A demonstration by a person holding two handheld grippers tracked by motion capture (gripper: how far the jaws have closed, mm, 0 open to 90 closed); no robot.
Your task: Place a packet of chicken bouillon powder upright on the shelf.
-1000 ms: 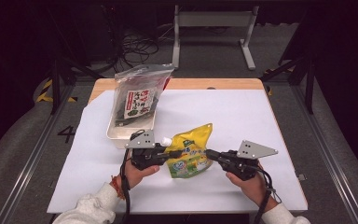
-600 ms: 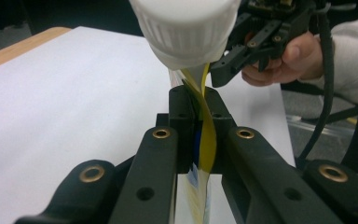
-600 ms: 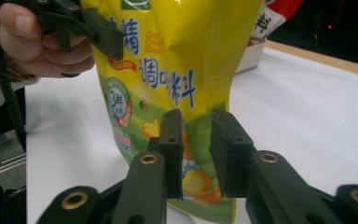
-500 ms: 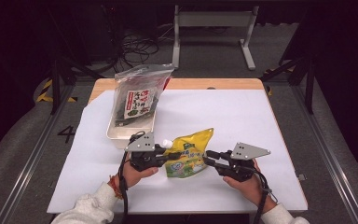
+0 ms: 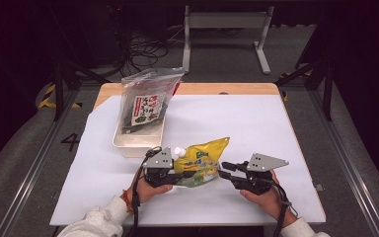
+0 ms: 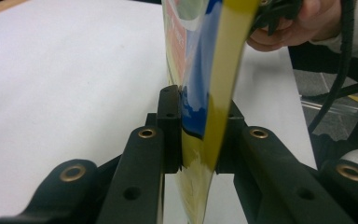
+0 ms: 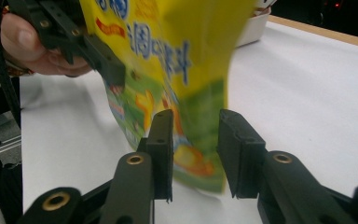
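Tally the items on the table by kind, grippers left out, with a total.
Yellow pouch: 1
Clear bag: 1
White tray: 1
Total: 3

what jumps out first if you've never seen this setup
The bright yellow spouted plastic pouch at the white table's near edge, clamped at its left by the left claw. The right claw has just been opening around its other end. Behind stands a clear snack bag in a white tray.

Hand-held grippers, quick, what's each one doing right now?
Left hand-held gripper: closed on the yellow pouch, jaws just easing.
Right hand-held gripper: open, just released, pouch between its jaws.
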